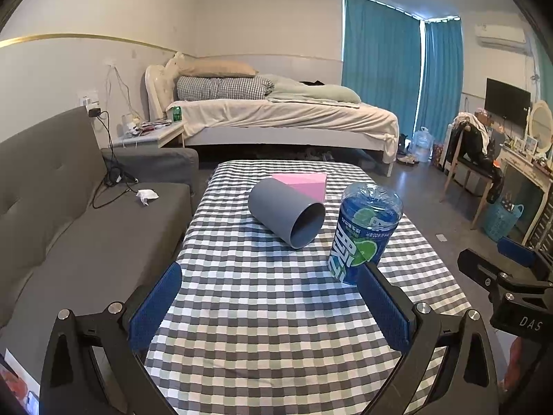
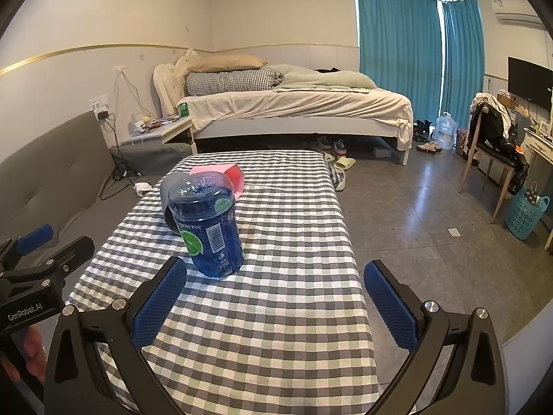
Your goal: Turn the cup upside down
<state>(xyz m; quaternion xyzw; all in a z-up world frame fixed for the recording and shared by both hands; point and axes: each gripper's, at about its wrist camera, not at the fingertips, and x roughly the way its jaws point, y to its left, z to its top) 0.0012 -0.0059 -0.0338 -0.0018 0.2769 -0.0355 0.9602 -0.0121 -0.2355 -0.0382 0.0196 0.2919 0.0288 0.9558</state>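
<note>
Grey plastic cup [image 1: 285, 211] lying sideways, mouth toward the nearer, wide-open, empty left gripper [image 1: 269, 297]; right gripper [image 2: 274, 297] likewise.

In the right wrist view the blue bottle [image 2: 207, 228] hides most of the grey cup [image 2: 167, 186].

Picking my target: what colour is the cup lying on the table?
Plain grey cup, clearest in the left wrist view.
</note>
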